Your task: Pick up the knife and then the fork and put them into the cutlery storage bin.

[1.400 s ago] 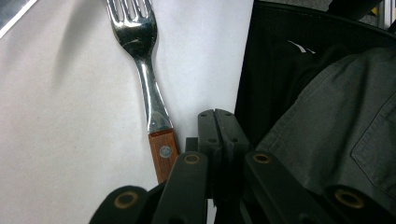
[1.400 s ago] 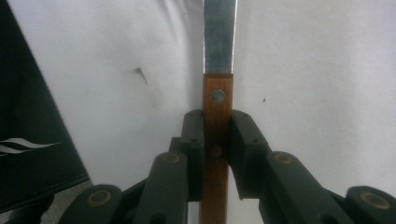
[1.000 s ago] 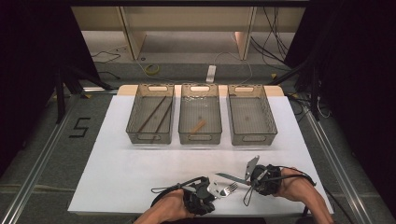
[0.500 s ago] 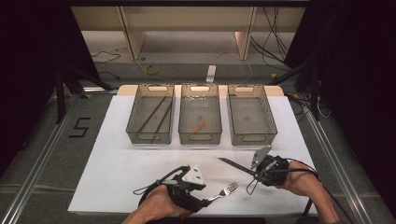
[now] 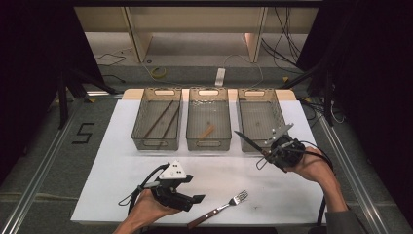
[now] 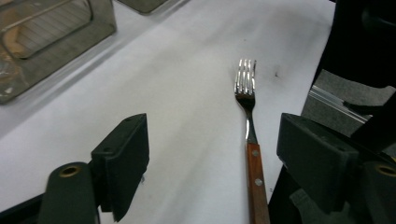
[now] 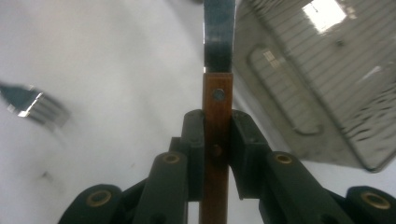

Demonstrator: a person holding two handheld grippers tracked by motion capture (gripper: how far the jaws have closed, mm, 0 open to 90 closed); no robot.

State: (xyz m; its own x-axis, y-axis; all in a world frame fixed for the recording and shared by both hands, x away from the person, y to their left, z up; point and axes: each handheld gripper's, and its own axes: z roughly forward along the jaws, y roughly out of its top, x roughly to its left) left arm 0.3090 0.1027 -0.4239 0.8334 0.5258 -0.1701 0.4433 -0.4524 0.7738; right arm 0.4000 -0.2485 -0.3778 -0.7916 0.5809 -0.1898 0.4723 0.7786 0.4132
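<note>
Knife (image 5: 249,141) clamped in my right hand-held gripper (image 5: 271,152).
My left hand-held gripper (image 5: 195,199), jaws just opening, empty; fork (image 5: 220,208) at its three o'clock on worktop (image 5: 112,170).

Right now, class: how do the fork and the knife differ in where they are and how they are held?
The fork lies flat on the white table, free of the open left gripper; the knife is off the table, clamped by its handle in the right gripper. The fork lies near the front edge; the knife points toward the baskets. Both have riveted wooden handles.

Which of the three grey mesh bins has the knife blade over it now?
The right-hand grey mesh bin: the wooden-handled knife clamped in the right gripper crosses its front rim; the other two sit farther left.
</note>
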